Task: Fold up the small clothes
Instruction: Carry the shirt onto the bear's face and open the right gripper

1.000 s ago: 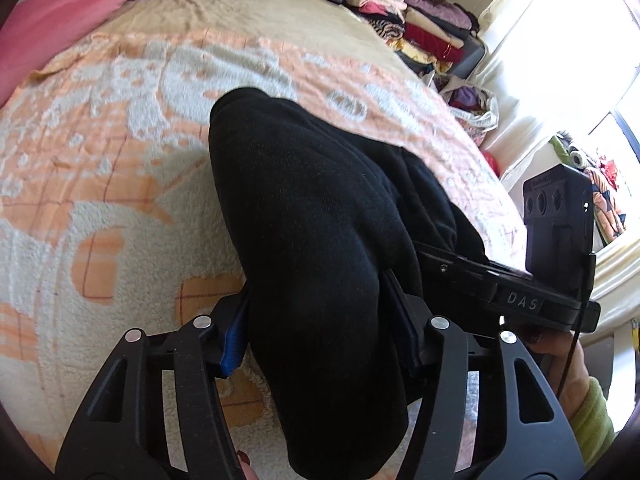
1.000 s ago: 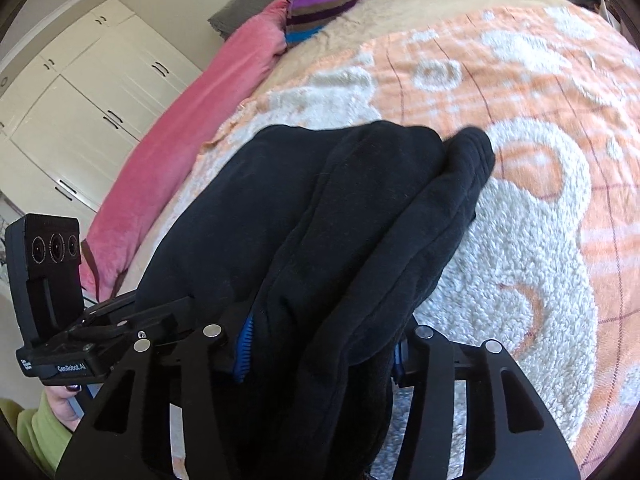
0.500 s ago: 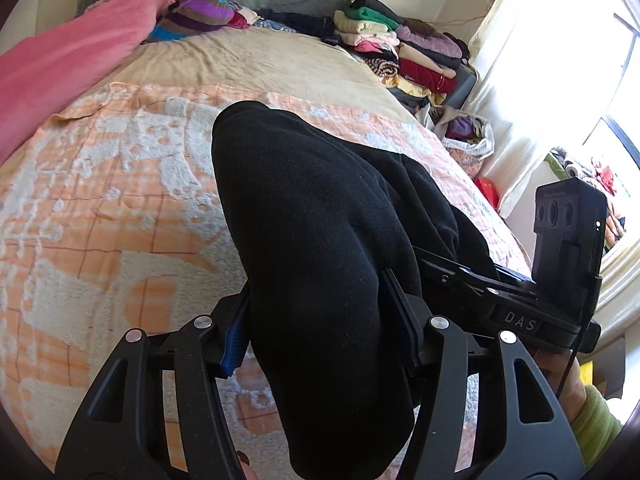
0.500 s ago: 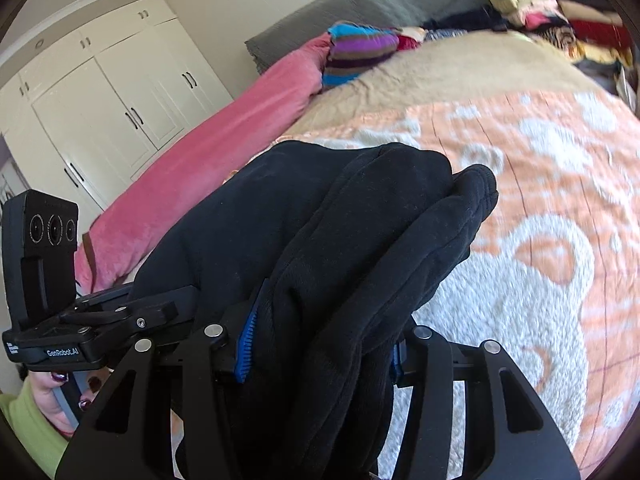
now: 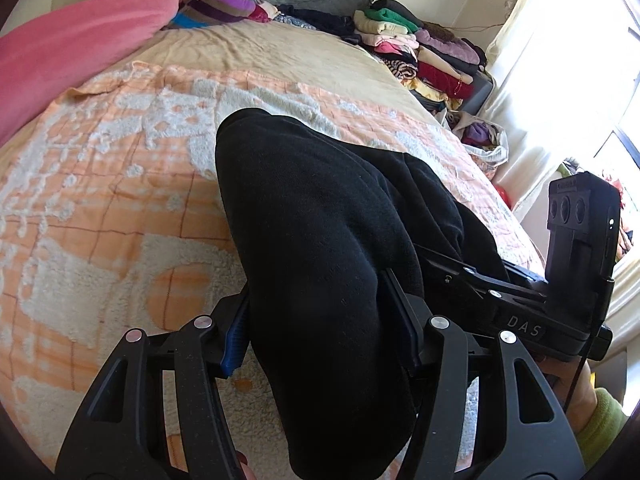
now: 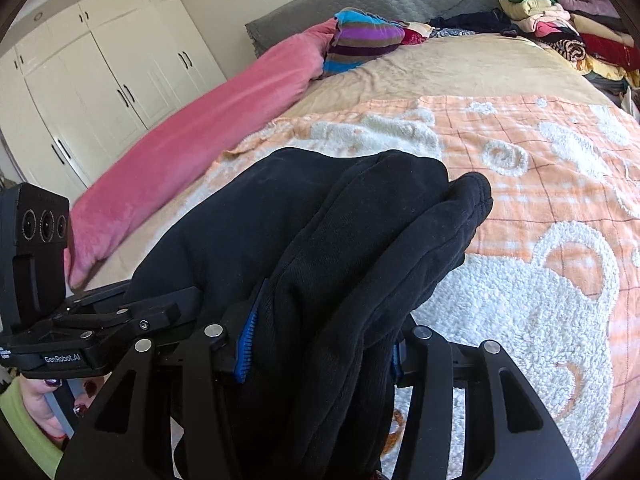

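Note:
A thick black garment (image 5: 320, 240) is bunched in folds and held up above the bed between both grippers. My left gripper (image 5: 320, 320) is shut on one end of it, the cloth filling the gap between its blue-padded fingers (image 5: 236, 336). In the right wrist view the same black garment (image 6: 340, 240) drapes over my right gripper (image 6: 320, 348), which is shut on its other end. Each view shows the other gripper alongside: the right gripper's body (image 5: 560, 280) and the left gripper's body (image 6: 60, 320), with a hand in a green sleeve (image 6: 24, 432) on it.
The bed carries an orange and white fleece blanket (image 5: 100, 200) over a beige sheet (image 6: 460, 68). A pink duvet (image 6: 192, 140) lies along the left, a striped garment (image 6: 364, 44) near the grey headboard. Stacks of folded clothes (image 5: 420, 52) sit far right. White wardrobes (image 6: 100, 80) stand beyond.
Both grippers, still gripping the black garment, have tilted up and moved over the bed; the headboard, wardrobes and clothes stacks have come further into view.

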